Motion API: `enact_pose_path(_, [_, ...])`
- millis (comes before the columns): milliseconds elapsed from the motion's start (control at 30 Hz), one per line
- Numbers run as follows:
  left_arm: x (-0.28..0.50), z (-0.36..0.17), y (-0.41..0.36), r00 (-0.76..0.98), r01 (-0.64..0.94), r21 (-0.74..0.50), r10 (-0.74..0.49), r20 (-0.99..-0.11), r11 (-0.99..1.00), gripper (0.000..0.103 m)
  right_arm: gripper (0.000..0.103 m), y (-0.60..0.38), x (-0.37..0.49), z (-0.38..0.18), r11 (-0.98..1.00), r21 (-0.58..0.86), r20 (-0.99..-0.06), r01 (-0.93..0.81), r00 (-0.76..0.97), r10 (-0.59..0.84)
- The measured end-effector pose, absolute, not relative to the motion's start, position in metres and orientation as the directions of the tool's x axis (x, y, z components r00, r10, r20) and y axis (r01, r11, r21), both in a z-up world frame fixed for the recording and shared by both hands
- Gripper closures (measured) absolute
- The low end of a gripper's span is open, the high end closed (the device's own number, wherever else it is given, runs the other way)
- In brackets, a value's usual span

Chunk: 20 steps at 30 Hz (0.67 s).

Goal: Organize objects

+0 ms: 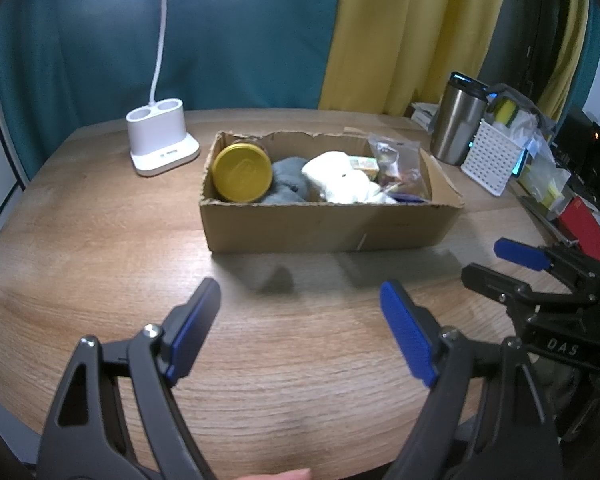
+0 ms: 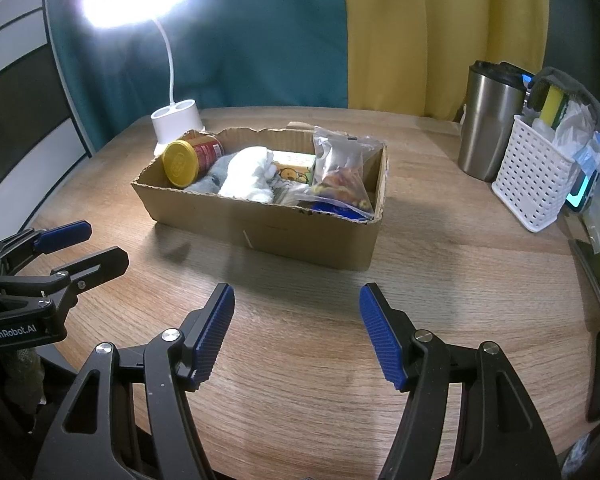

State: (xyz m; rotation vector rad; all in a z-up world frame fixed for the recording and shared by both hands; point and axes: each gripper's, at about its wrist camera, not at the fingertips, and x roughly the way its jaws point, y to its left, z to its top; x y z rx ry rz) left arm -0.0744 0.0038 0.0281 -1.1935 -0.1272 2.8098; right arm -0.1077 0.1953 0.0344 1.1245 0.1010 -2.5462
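While holding both tongs over bare table [image 1: 100, 240], am keeping left gripper [image 1: 300, 332] and right gripper [image 2: 296, 332] gaping, empty. Box [image 2: 300, 236] sitting mid-table, already packed: can [image 2: 188, 162], cloth [image 2: 248, 176], snack bag [image 2: 342, 172] tucked inside. Am judging sorting about finished; cup [image 2: 488, 120] and basket [image 2: 528, 176] staying at edge.

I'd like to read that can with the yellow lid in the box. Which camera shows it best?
The right wrist view: the can lies turned so its red label shows. The left wrist view shows mostly its yellow lid.
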Motion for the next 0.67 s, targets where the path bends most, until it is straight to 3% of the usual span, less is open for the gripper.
enact_pose_path(667, [-0.089, 0.025, 0.013, -0.68, -0.059, -0.115, 0.124, -0.722, -0.992, 0.02, 0.035, 0.202, -0.113, 0.034, -0.938, 0.069, -0.732, 0.34, -0.622, -0.279])
